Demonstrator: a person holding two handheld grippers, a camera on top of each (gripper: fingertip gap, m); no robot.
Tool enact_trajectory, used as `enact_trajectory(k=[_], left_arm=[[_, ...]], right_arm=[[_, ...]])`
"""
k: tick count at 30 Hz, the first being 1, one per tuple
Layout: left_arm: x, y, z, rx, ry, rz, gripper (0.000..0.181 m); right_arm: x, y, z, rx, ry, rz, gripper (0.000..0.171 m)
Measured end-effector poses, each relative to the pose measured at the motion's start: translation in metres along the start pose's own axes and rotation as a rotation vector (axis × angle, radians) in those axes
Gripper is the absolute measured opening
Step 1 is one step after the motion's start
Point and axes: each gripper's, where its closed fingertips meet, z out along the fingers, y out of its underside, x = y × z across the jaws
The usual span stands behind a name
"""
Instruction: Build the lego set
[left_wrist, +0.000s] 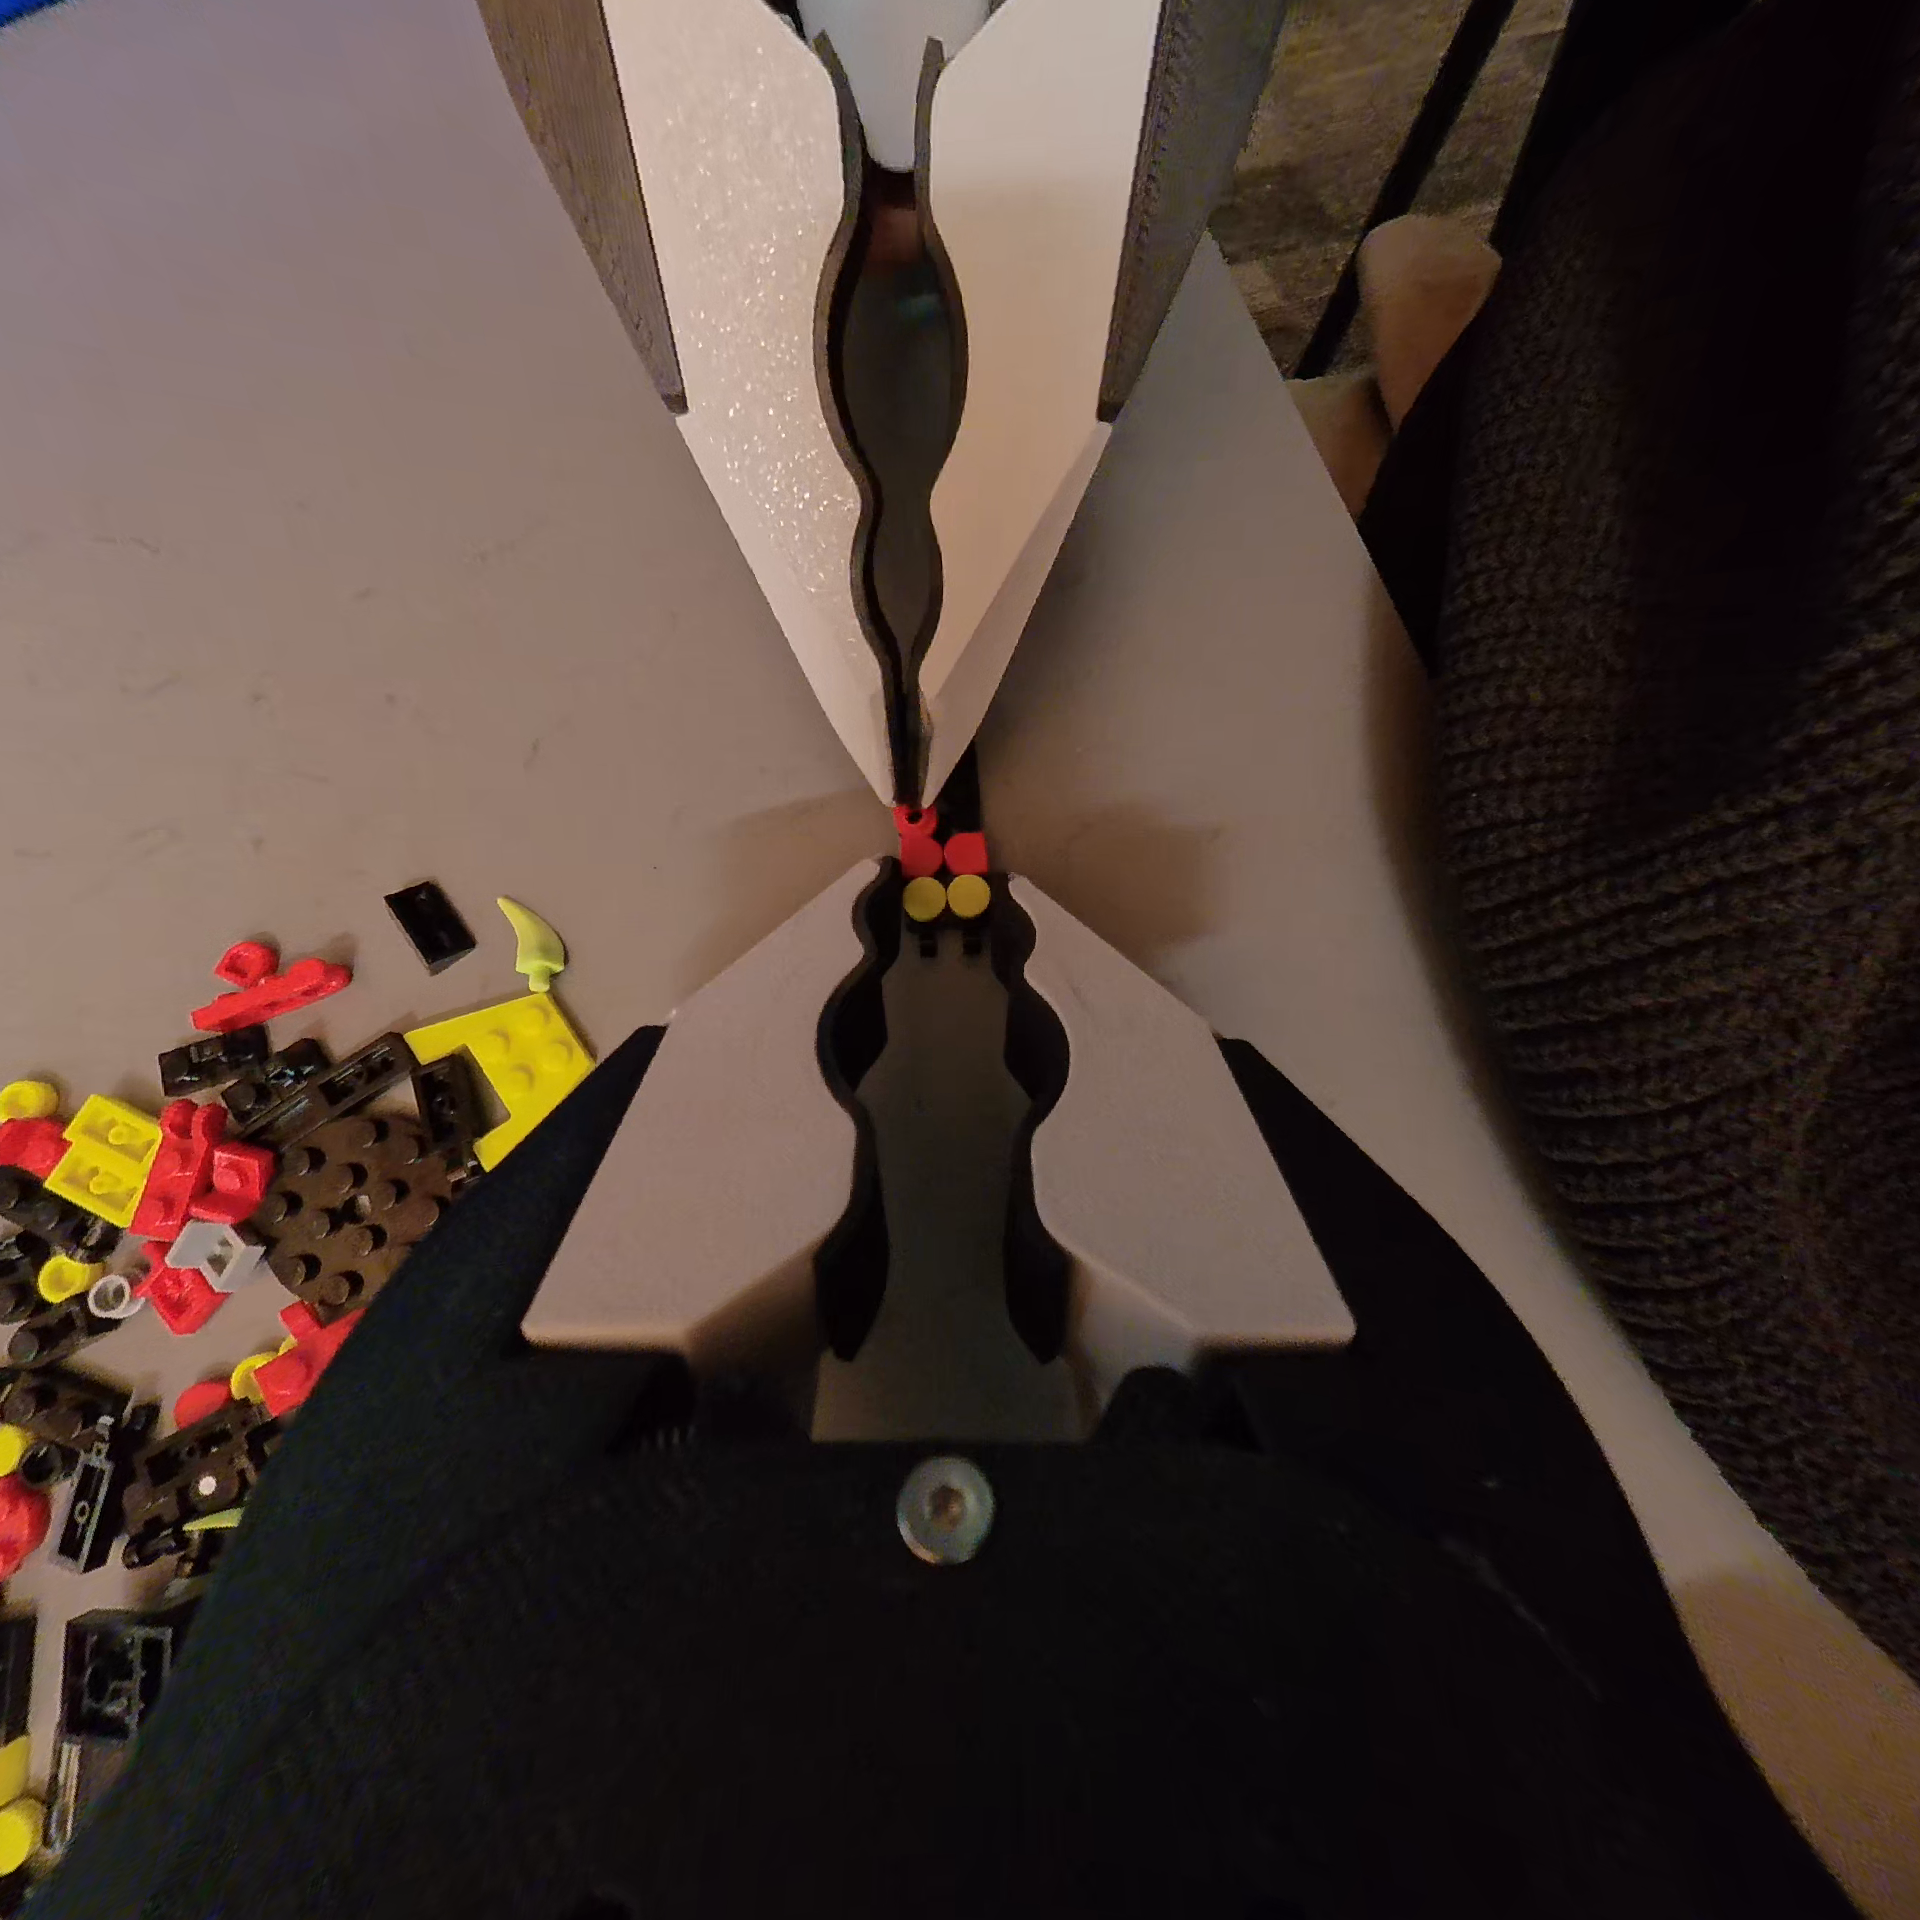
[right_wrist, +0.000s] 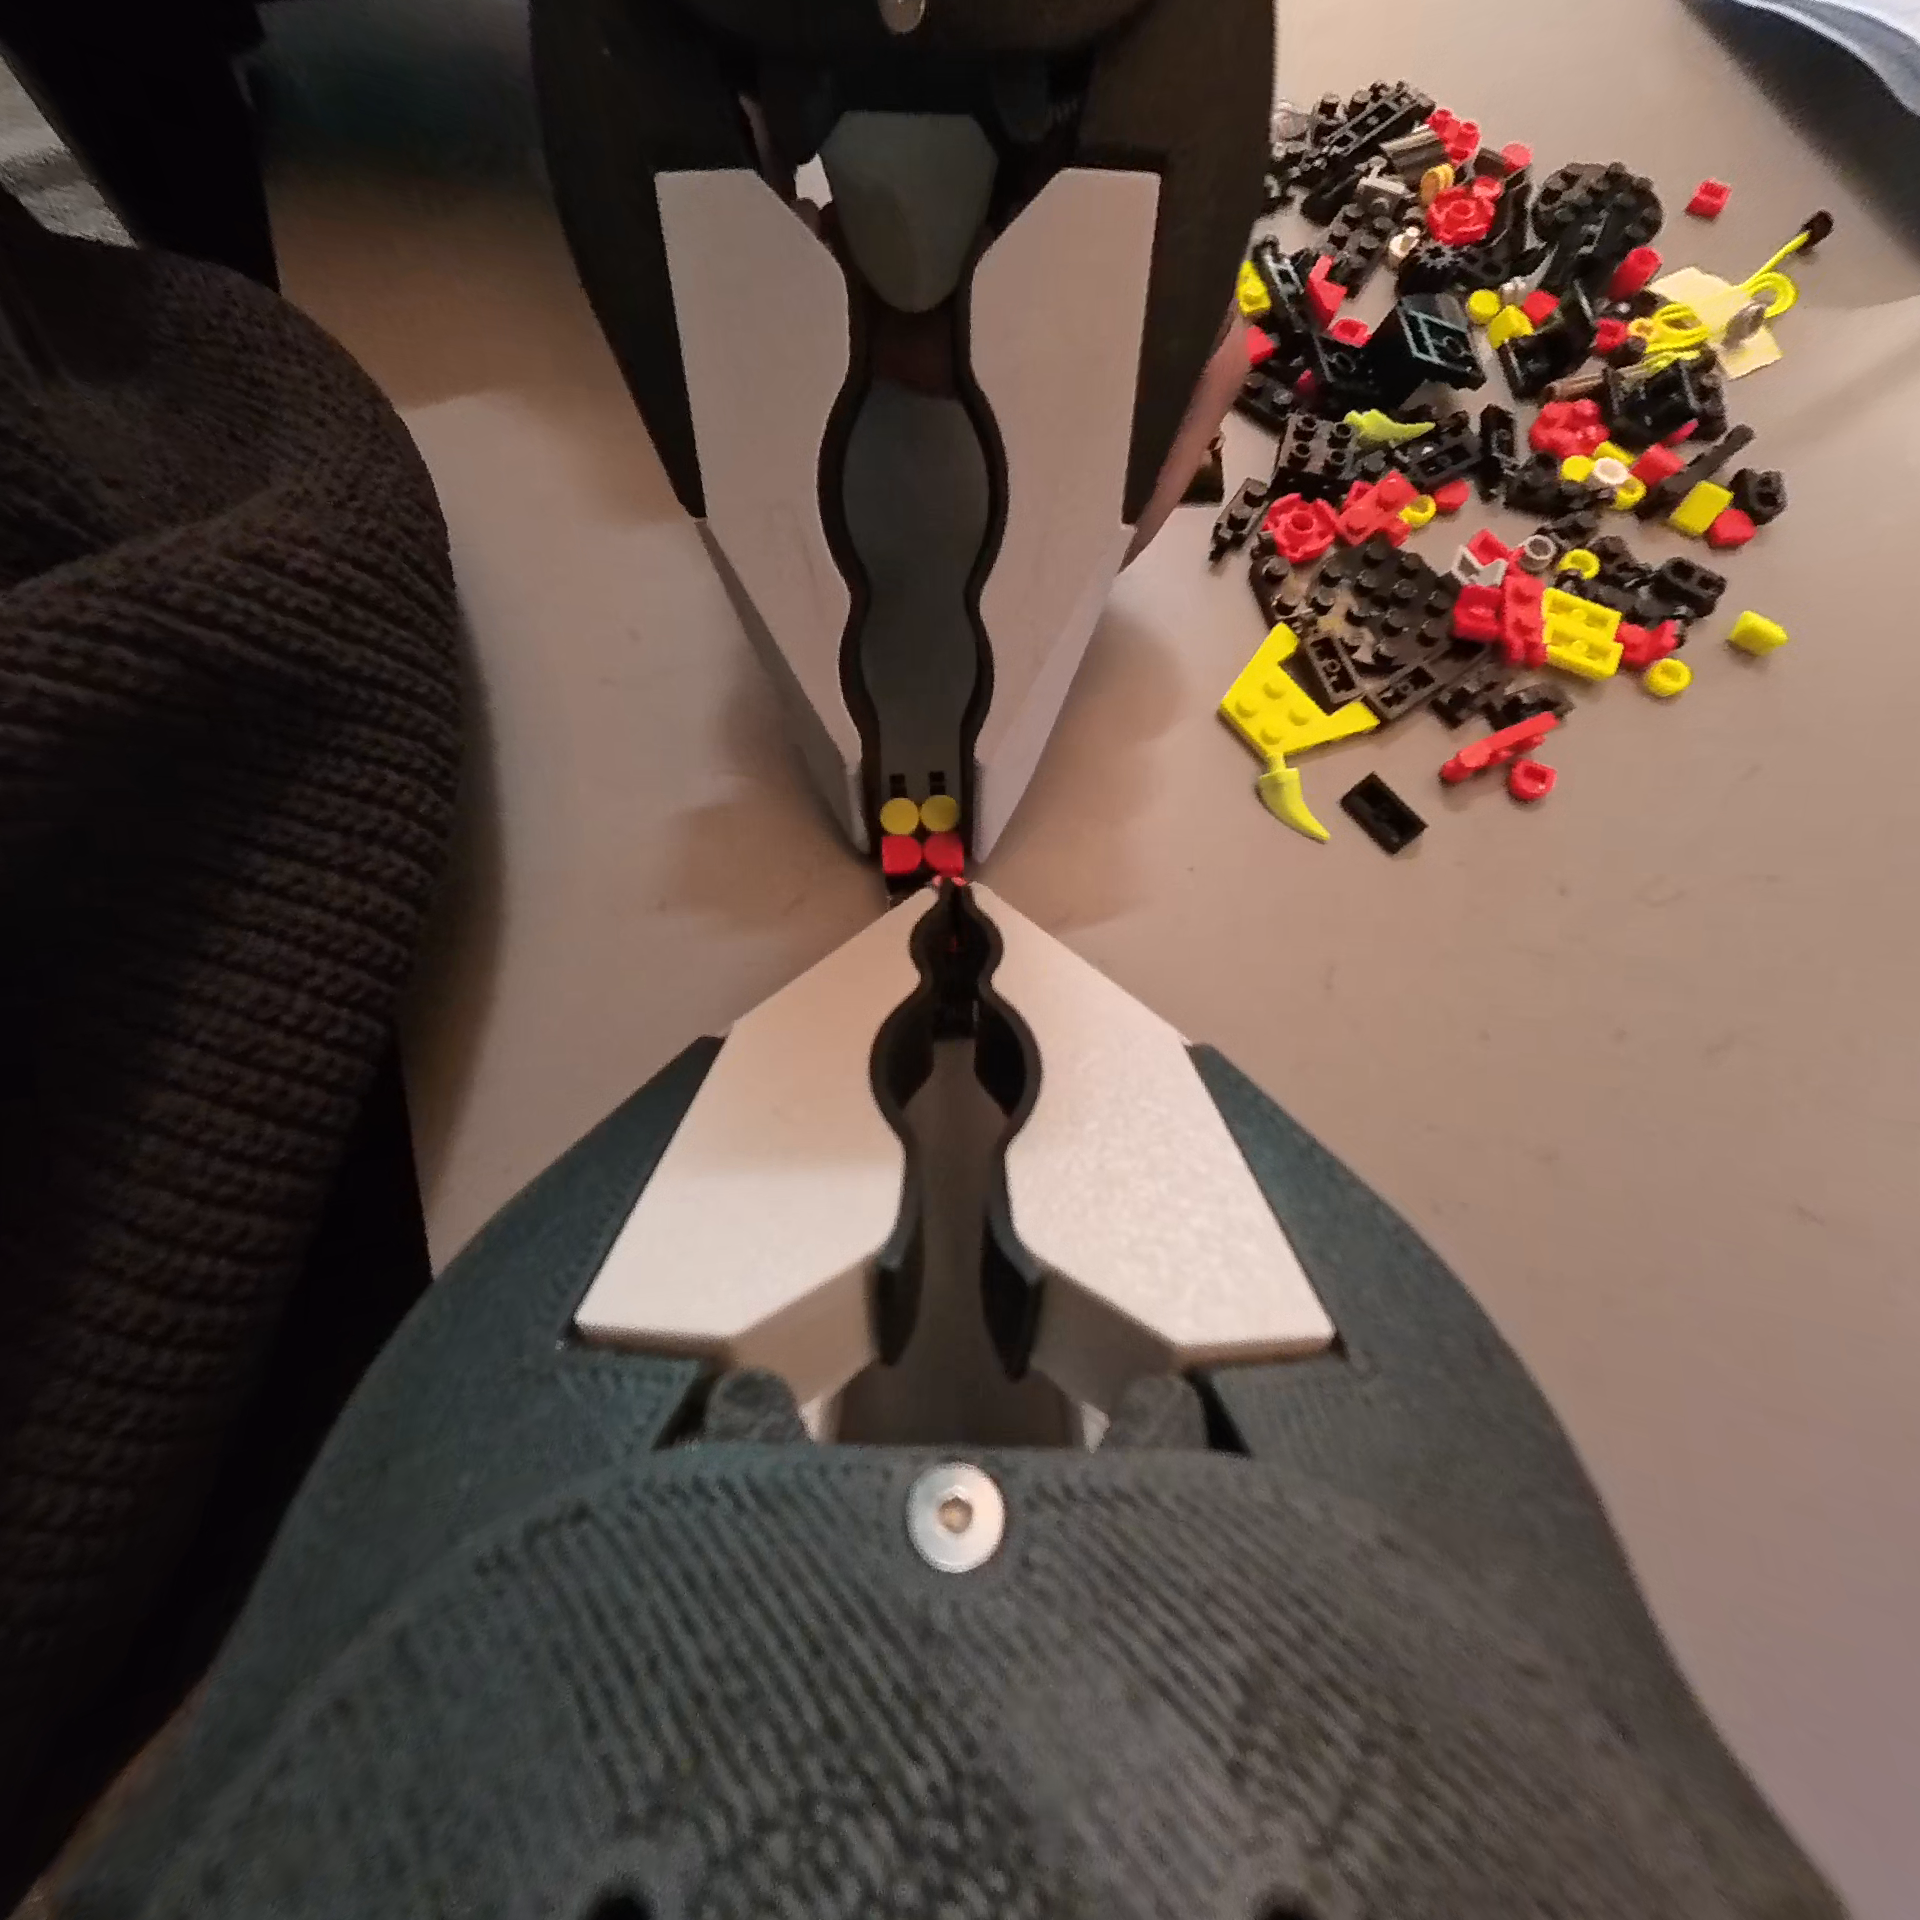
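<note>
My left gripper (left_wrist: 943, 896) is shut on a small black lego assembly (left_wrist: 971, 854) topped with two yellow round studs and two red pieces, held just above the table. My right gripper (right_wrist: 951, 902) faces it tip to tip and is shut on a tiny red piece (right_wrist: 951, 882), which touches the red end of the assembly (right_wrist: 902, 854). In the left wrist view the right gripper (left_wrist: 914, 795) comes in from the top with the red piece (left_wrist: 913, 821). In the right wrist view the left gripper (right_wrist: 921, 836) comes in from the top.
A pile of loose black, red and yellow lego pieces (left_wrist: 208, 1195) (right_wrist: 1507, 468) lies on the grey table (right_wrist: 1455, 1039). A yellow wedge plate (right_wrist: 1273, 696), a lime claw (right_wrist: 1288, 805) and a black tile (right_wrist: 1382, 814) lie nearest the grippers. A person's dark knit sleeve (right_wrist: 208, 727) is on the other side. The tips of both grippers are at nearly the same place.
</note>
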Motion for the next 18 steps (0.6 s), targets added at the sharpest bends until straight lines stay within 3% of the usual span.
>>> enact_trajectory(k=[18], left_arm=[[-0.0002,-0.0001,-0.0001,0.000,-0.003,0.001,0.015]], right_arm=[[-0.0019,0.0019,0.0003,0.005,-0.014,0.125,0.000]])
